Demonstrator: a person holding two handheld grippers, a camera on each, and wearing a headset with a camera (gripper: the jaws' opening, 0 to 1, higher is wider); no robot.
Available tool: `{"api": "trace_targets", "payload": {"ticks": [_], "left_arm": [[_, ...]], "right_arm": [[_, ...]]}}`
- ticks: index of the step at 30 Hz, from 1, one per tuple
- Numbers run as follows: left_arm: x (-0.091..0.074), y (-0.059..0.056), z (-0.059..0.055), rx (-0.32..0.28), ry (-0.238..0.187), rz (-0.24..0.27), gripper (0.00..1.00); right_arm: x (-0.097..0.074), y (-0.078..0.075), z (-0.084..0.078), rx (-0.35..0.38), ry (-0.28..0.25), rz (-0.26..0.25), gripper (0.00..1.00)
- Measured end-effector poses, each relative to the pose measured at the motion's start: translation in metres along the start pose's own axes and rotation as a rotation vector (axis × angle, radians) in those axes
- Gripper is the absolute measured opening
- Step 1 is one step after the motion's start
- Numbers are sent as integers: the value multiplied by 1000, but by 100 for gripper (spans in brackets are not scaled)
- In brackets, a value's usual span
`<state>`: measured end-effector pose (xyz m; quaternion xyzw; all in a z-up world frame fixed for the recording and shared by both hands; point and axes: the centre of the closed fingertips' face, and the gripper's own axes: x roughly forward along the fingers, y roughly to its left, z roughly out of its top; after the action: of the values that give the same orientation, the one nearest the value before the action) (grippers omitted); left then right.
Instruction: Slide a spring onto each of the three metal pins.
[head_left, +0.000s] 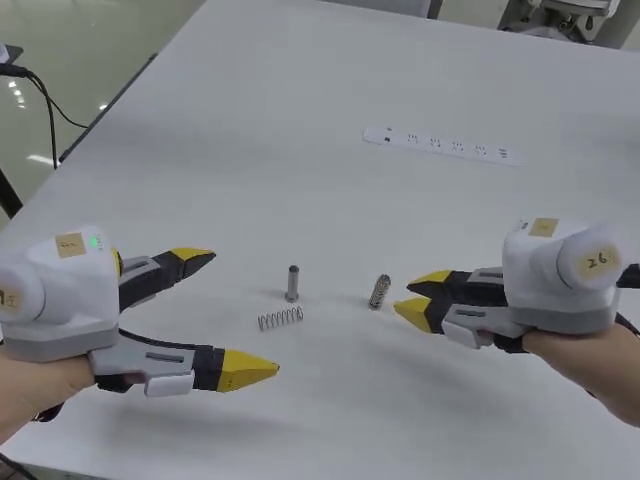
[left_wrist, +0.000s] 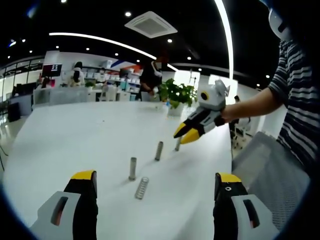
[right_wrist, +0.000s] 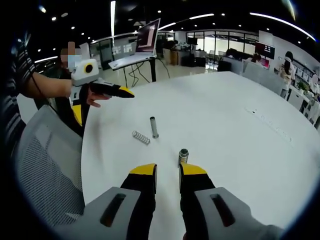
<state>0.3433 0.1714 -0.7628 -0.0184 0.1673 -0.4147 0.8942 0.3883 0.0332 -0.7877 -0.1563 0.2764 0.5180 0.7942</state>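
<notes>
The little silver wire spring (head_left: 280, 319) lies flat on the white counter (head_left: 300, 180), just beside the bare upright grey metal pin (head_left: 292, 283). It looks light and bendy and may roll, so pinch its middle softly. Your left claw (head_left: 242, 313) is wide open, empty. Your right claw (head_left: 404, 298) is open only a crack, empty.

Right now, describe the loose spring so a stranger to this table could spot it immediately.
On the white table, look between the left gripper and the right gripper. A bare upright metal pin stands there, and the small coiled wire spring lies just in front of it. Unlike the other spring, upright on a pin, this one lies flat on its side.
</notes>
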Motion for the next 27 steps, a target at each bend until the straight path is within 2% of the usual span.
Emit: {"api": "trace_targets", "payload": {"ticks": [5,12,19,27], "left_arm": [[0,0,-1,-2,1,1,95],[0,-1,-1,-4,0,-1,94],[-2,-1,-1,-5,0,-2,94],[-4,1,-3,-9,3,0,94]], "right_arm": [[0,6,-7,0,11,9,15],[2,13,-8,-25,25,22,15],[6,15,-5,-61,41,35,15],[14,19,6,-127,58,64,15]]}}
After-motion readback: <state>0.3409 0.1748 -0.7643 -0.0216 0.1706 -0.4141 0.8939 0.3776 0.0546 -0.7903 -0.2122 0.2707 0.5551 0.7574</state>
